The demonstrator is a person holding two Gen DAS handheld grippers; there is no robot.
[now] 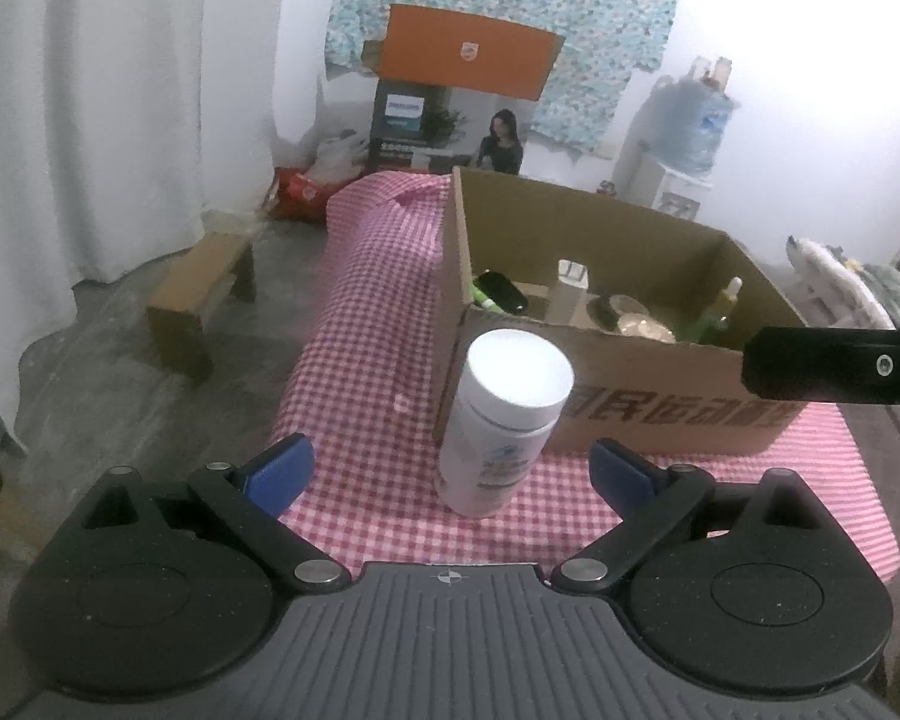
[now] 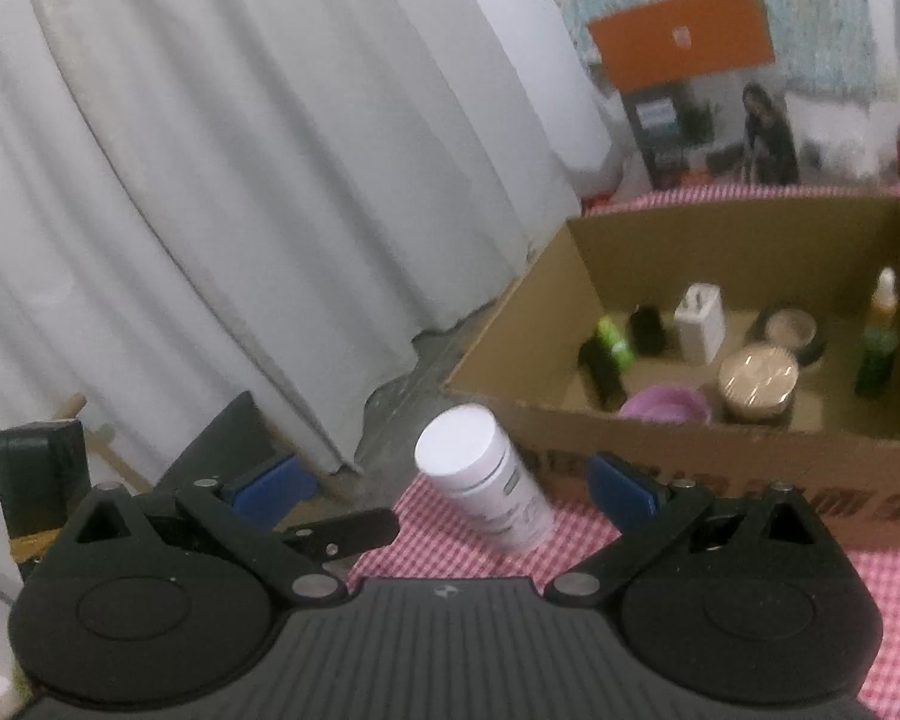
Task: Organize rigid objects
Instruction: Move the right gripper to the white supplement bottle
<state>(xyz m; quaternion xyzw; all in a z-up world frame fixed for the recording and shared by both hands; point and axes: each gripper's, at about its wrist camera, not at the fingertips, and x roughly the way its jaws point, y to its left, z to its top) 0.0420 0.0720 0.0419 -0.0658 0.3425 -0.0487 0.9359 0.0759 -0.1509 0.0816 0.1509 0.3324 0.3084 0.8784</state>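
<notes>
A white capped bottle (image 1: 501, 420) stands upright on the pink checked cloth (image 1: 366, 372), just in front of an open cardboard box (image 1: 648, 396). My left gripper (image 1: 450, 471) is open, its blue pads on either side of the bottle's base and apart from it. The right wrist view shows the same bottle (image 2: 487, 485) ahead of my right gripper (image 2: 450, 489), which is open too and holds nothing. The box (image 2: 690, 462) contains a white carton (image 2: 700, 323), a round gold-lidded jar (image 2: 756, 387), a green bottle (image 2: 877, 343), a purple item (image 2: 666, 405) and dark containers.
White curtains (image 1: 90, 120) hang on the left over a grey floor with a low cardboard stool (image 1: 201, 294). An orange and grey appliance box (image 1: 456, 90) and a water dispenser (image 1: 684, 132) stand by the far wall. The other gripper's black finger (image 1: 834, 366) reaches in from the right.
</notes>
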